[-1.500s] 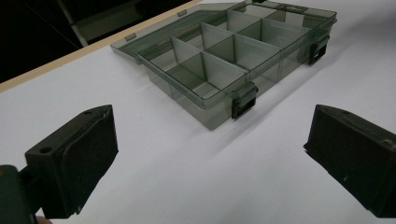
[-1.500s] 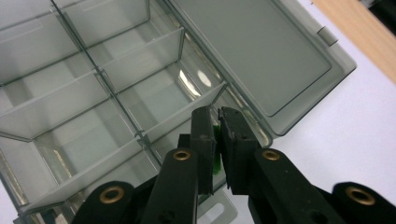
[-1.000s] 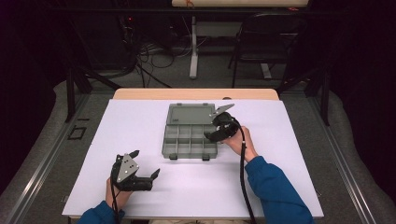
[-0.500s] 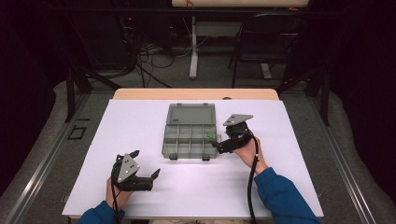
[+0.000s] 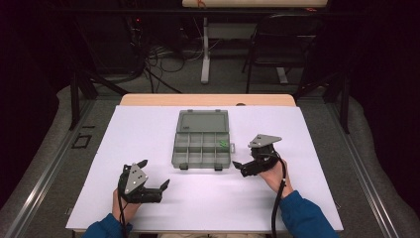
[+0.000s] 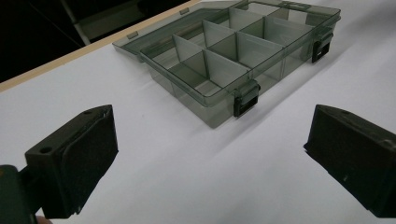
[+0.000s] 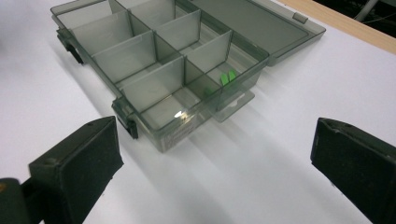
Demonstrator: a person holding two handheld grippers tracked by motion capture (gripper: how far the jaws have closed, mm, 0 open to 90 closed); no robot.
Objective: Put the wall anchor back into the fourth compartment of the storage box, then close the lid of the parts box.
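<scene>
- The right tool sits low over the white bench, jaws spread wide with nothing between them; they have just been opening.
- The grey divided box, lid open, lies just ahead of that tool.
- A small green piece lies in the box's compartment nearest the right tool.
- The left tool is spread and empty, with the box well ahead of it.

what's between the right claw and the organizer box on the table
Nothing visible. The right claw is open and empty, just beside the open organizer box, with bare white table between them. The green piece lies inside a compartment.
</scene>
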